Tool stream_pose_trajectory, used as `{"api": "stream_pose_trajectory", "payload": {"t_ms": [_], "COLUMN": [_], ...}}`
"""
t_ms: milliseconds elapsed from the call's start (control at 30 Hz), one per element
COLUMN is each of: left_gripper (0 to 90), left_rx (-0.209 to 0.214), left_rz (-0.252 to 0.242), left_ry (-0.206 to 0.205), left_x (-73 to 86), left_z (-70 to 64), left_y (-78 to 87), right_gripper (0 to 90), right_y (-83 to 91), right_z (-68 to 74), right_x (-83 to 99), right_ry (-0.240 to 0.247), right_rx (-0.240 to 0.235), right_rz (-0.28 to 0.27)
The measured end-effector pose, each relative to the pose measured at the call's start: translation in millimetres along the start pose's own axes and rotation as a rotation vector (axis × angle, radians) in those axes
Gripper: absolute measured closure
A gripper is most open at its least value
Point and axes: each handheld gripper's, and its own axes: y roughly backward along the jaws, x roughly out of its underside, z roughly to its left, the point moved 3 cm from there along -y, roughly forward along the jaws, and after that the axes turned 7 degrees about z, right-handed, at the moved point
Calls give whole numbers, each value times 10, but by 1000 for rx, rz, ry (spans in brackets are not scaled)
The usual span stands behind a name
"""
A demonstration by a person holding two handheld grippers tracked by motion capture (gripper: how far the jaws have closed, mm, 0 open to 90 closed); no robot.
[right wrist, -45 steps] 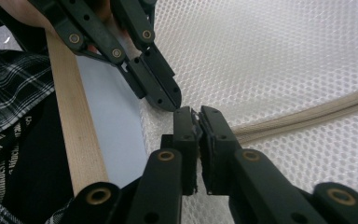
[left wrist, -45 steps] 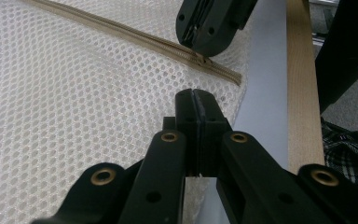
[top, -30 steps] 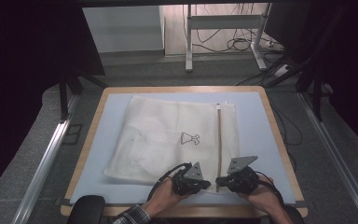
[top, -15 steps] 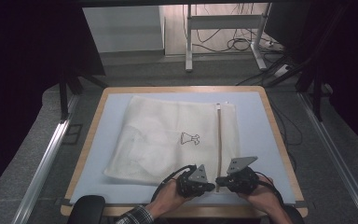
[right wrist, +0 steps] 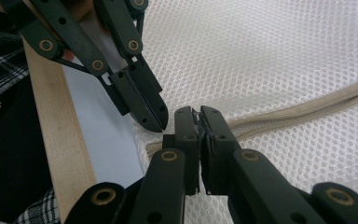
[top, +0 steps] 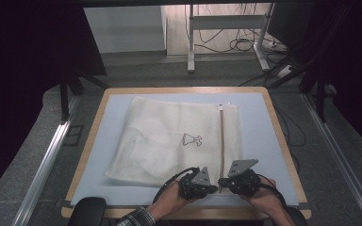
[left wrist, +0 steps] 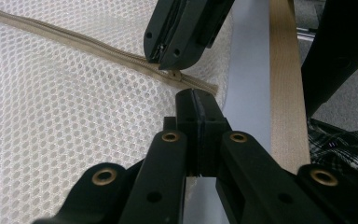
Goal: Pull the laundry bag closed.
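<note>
A white mesh bag (top: 169, 136) lies flat on the light blue mat (top: 259, 136), with a beige zipper (top: 222, 141) running toward me along its right side. Both grippers meet at the zipper's near end. My left gripper (top: 215, 188) (left wrist: 196, 100) is shut, its tips pinching the bag's edge just beside the zipper end (left wrist: 205, 86). My right gripper (top: 222, 181) (right wrist: 196, 116) is shut on the small zipper pull (left wrist: 175, 74), facing the left gripper's tips (right wrist: 151, 119) a finger's width apart.
A wooden rim (top: 283, 141) frames the mat, close behind both hands at the front edge. A small black printed mark (top: 192, 140) sits mid-bag. Metal rails (top: 47, 160) flank the table, and table legs with cables (top: 226, 44) stand beyond the far edge.
My left gripper has slid a little to the right, closing in on the right gripper at the zipper end. The right gripper and the bag have stayed put.
</note>
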Motion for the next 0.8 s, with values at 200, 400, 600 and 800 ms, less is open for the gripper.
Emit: {"api": "stream_pose_trajectory", "payload": {"t_ms": [200,400,600,800], "left_gripper": [900,899,899,899], "left_rx": [-4,-2,0,1], "left_rz": [-3,-3,-3,0], "left_ry": [-5,-3,-1,-3], "left_x": [0,1,2,3], "left_z": [-4,-1,1,5], "left_y": [-2,-1,-1,2], "right_gripper": [858,859,859,859], "right_y": [3,4,6,-3], "right_z": [-28,-53,-81,-94], "right_x": [-4,-9,-9,-25], "right_ry": [-6,-4,-21,-20], "right_rx": [28,58,63,80], "right_rz": [0,-3,-10,-9]}}
